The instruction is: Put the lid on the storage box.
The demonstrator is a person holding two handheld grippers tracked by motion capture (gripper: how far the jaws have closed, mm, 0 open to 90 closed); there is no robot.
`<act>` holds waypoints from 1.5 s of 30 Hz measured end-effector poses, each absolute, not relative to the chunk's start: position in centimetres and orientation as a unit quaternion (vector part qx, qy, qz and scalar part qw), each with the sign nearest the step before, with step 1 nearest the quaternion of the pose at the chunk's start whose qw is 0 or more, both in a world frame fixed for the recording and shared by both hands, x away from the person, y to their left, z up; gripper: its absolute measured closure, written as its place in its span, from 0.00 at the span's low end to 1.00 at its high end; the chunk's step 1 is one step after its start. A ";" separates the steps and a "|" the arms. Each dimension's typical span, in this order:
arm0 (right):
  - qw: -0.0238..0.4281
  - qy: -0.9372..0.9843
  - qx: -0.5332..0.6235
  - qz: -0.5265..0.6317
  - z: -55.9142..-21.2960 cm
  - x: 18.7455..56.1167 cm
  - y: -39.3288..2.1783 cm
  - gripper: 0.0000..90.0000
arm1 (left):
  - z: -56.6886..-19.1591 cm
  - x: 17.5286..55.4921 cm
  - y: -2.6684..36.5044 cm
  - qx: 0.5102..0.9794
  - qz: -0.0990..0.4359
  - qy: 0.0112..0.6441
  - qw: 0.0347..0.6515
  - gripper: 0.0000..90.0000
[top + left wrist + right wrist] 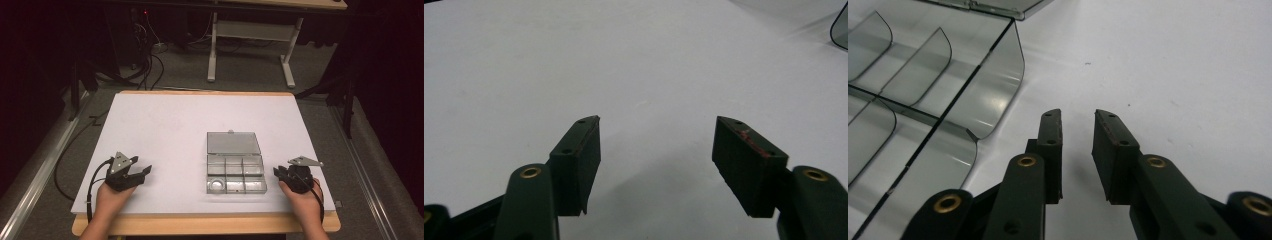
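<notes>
A clear plastic compartment box (235, 174) lies open on the white table (165, 130), its lid (233, 143) folded flat behind it. The near-left compartment holds a round shape (217, 186); I cannot tell what it is. My left gripper (145, 172) rests on the table's front left, well apart from the box, jaws wide open around bare table (656, 125). My right gripper (276, 172) sits just right of the box. Its jaws (1078, 117) stand a narrow gap apart with nothing between them, and the box's curved dividers (923, 100) lie to its left.
The wooden front edge of the table (200, 223) runs just behind both hands. Beyond the far edge are grey floor, black cables (150, 65) and the white legs of another table (250, 30). A corner of the box lid (841, 25) shows at the left gripper view's top right.
</notes>
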State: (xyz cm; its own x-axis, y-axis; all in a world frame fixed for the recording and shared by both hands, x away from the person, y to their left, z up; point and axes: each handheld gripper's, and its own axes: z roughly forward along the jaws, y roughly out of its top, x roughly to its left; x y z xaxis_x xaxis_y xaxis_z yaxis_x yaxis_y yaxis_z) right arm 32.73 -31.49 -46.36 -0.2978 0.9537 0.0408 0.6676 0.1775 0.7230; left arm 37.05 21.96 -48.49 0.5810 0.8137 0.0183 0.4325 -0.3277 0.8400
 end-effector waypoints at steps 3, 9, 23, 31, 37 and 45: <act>0.216 0.734 0.550 0.335 -46.4 32.9 -31.5 0.78 | -48.1 37.4 21.6 0.777 0.190 0.412 0.436 0.37; 0.219 0.734 0.543 0.346 -45.8 33.5 -31.2 0.76 | -47.2 37.7 19.5 0.772 0.171 0.409 0.456 0.39; 0.216 0.737 0.531 0.358 -43.9 35.8 -30.7 0.75 | -46.0 40.0 14.9 0.768 0.155 0.404 0.472 0.43; 0.216 0.738 0.528 0.360 -43.4 36.9 -30.1 0.75 | -46.1 41.7 12.3 0.774 0.138 0.405 0.466 0.45; 0.211 0.739 0.530 0.358 -43.6 37.8 -30.0 0.75 | -46.2 42.3 10.9 0.771 0.131 0.409 0.470 0.45; 0.210 0.740 0.526 0.363 -43.4 38.6 -29.4 0.74 | -47.0 43.0 9.3 0.776 0.118 0.408 0.467 0.46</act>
State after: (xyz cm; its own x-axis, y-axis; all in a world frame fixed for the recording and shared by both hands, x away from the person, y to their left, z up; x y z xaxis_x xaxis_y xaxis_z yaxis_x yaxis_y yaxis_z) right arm 38.63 -29.37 -43.45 -0.3592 0.9305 0.0716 0.6253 0.1830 0.7586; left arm 42.95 9.31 -47.00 0.6397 0.7428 -0.1976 0.5226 -0.2318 0.8205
